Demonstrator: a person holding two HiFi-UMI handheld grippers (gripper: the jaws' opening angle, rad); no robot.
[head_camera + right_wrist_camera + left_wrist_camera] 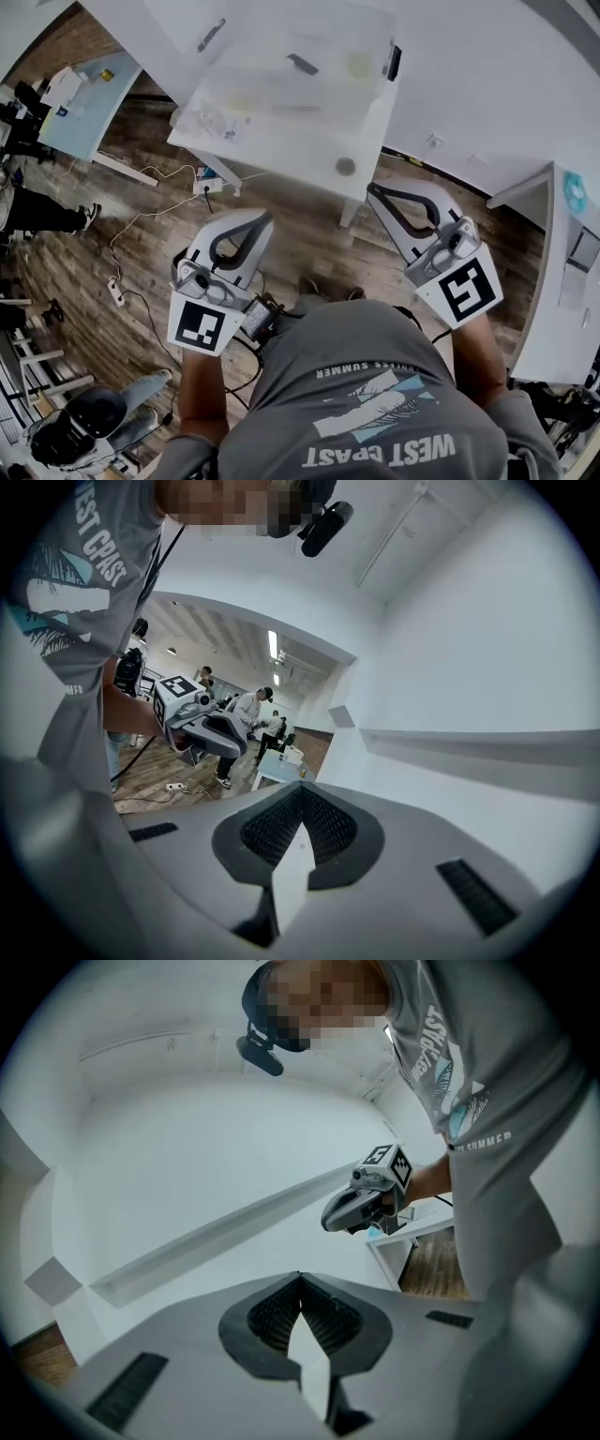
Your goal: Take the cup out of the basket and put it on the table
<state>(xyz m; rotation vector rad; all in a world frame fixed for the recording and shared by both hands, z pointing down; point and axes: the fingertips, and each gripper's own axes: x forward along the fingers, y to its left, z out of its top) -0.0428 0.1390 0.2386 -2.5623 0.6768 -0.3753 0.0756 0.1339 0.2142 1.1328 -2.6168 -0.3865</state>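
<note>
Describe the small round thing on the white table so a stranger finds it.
The white table ahead of the person carries a clear bin. Outside the bin, near the table's nearest corner, lies a small disc: grey, round, alone on bare top.

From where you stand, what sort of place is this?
Probably a shared lab or workshop: a white work table, a power strip and cables on the wood floor, and other people in the background.
</note>
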